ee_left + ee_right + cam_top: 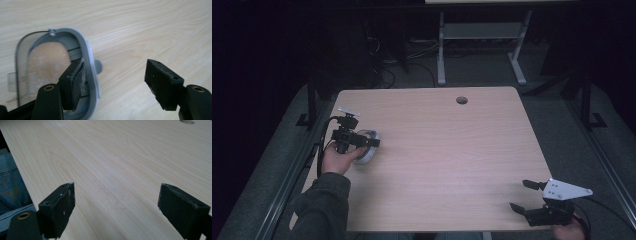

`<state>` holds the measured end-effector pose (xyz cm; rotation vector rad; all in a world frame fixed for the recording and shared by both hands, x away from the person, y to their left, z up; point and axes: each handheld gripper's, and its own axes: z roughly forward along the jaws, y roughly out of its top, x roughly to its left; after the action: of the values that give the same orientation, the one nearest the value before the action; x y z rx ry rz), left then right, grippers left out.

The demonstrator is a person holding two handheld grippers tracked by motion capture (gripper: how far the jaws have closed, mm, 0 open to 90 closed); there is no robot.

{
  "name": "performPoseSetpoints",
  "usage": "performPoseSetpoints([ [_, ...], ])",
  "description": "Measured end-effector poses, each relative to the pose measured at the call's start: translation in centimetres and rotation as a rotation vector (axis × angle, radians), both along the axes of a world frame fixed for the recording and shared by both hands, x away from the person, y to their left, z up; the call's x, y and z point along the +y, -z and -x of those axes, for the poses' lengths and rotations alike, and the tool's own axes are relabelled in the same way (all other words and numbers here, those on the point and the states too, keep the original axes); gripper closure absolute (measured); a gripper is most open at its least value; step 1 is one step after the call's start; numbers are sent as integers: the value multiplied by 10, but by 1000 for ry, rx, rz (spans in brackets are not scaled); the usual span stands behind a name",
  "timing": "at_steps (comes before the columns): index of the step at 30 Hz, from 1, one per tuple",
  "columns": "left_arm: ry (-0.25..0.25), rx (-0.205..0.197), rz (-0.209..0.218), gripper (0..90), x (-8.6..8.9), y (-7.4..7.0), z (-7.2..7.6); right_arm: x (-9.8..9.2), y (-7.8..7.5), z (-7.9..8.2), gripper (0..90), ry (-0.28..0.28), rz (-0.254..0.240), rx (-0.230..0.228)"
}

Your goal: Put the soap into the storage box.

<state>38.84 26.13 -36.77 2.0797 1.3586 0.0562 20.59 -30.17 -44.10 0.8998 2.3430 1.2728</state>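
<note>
At the left of the high view, we are holding our left gripper (362, 142) wide open over a grey-rimmed clear lid (53, 75) lying on the table (447, 150), gripping nothing. We are probably lining up a grasp; next, the jaws need to straddle the rim and close. Our right gripper (524, 196), lower right, is waiting open and empty

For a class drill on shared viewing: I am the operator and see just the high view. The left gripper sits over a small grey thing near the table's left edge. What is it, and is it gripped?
Observer: In the left gripper view it is a grey-rimmed lid with a clear window, lying flat. The left gripper is open; one jaw is inside the rim, the other over bare table.
Operator: And the right gripper?
Observer: The right gripper is open, with nothing but wood between its jaws.
Operator: Anything beyond it?
Observer: The round hole lies far ahead of it.
</note>
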Motion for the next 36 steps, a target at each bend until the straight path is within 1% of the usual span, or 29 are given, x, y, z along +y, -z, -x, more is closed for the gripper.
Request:
performPoseSetpoints([
  [1,0,-2,5,322,-1,0,1,0,0,0,138,-1,0,-1],
  [3,19,-4,10,322,-3,-1,3,0,0,0,138,-1,0,0],
  [5,21,-15,20,320,-4,-1,6,0,0,0,138,-2,1,-1],
  [8,38,-21,21,319,-5,-2,8,1,0,0,138,-4,2,1],
  [12,46,-28,33,311,-8,-2,12,1,0,0,138,-5,3,-1],
  [14,56,-28,36,310,-9,-3,14,1,0,0,138,-6,3,-1],
  [15,69,-31,37,309,-11,-3,15,1,0,0,138,-7,3,-1],
  [16,69,-31,37,307,-11,-3,15,1,0,0,138,-7,3,-1],
  [17,68,-35,45,307,-13,-3,17,1,0,-1,138,-6,5,-1],
  [19,76,-39,45,306,-15,-5,18,1,0,0,138,-7,5,0],
  [20,76,-41,55,303,-16,-5,20,1,0,0,138,-6,5,0],
  [23,97,-47,53,303,-18,-6,23,1,0,-1,138,-6,5,0],
  [24,98,-48,61,303,-19,-6,24,1,0,-1,138,-6,6,1],
  [25,99,-50,70,304,-20,-6,25,1,0,0,138,-5,6,1],
  [29,121,-54,67,304,-25,-5,29,1,0,0,138,-6,6,2],
  [30,125,-53,72,302,-26,-4,31,1,1,-1,138,-6,9,1],
  [34,132,-54,73,302,-29,-2,34,2,1,-1,138,-7,9,2],
  [36,145,-55,78,302,-31,-1,37,2,1,-1,138,-7,10,2],
])
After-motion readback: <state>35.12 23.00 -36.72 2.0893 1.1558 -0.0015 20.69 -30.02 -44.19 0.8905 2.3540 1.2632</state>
